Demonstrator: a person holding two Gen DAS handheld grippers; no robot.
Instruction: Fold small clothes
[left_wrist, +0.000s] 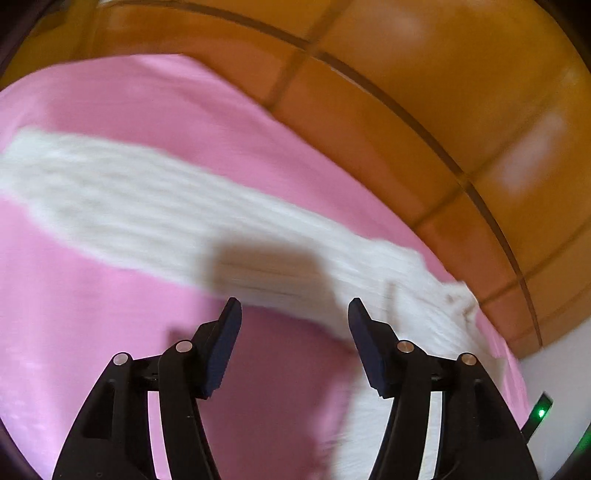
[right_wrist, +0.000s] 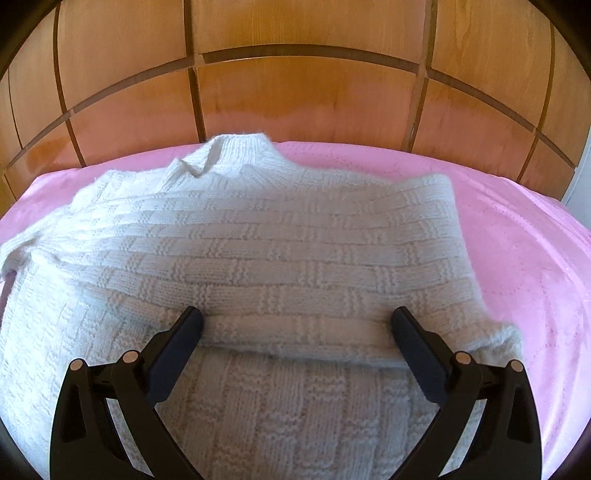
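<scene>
Item, left: the left claw (left_wrist: 294, 308) was recorded with its fingers set well apart and nothing between them, held above the pink bed cover (left_wrist: 110, 295). The left wrist view was blurred by motion, so fine detail could not be read. Ahead of this claw a long band of the white knitted sweater (left_wrist: 147, 206) was seen, taken to be a sleeve; its long axis ran across the view from upper left to lower right, crosswise to the fingers. A shadow was cast on the band just beyond the fingertips. No contact between claw and knit could be confirmed.

Item, centre: in the right wrist view the sweater (right_wrist: 258, 240) was found spread on the bed cover (right_wrist: 517, 258), its collar (right_wrist: 236, 147) pointing away toward the wooden headboard (right_wrist: 295, 96). The body's long axis was judged to run straight forward along the fingers. One sleeve was laid across the body from upper left to lower right.

Item, right: the right claw (right_wrist: 296, 319) was noted with fingers wide apart, gripping nothing, placed low over the near part of the body with the folded-over sleeve's lower edge between the fingertips. This claw was judged the nearer to the body; the outlying sleeve was judged to fall to the left.
</scene>
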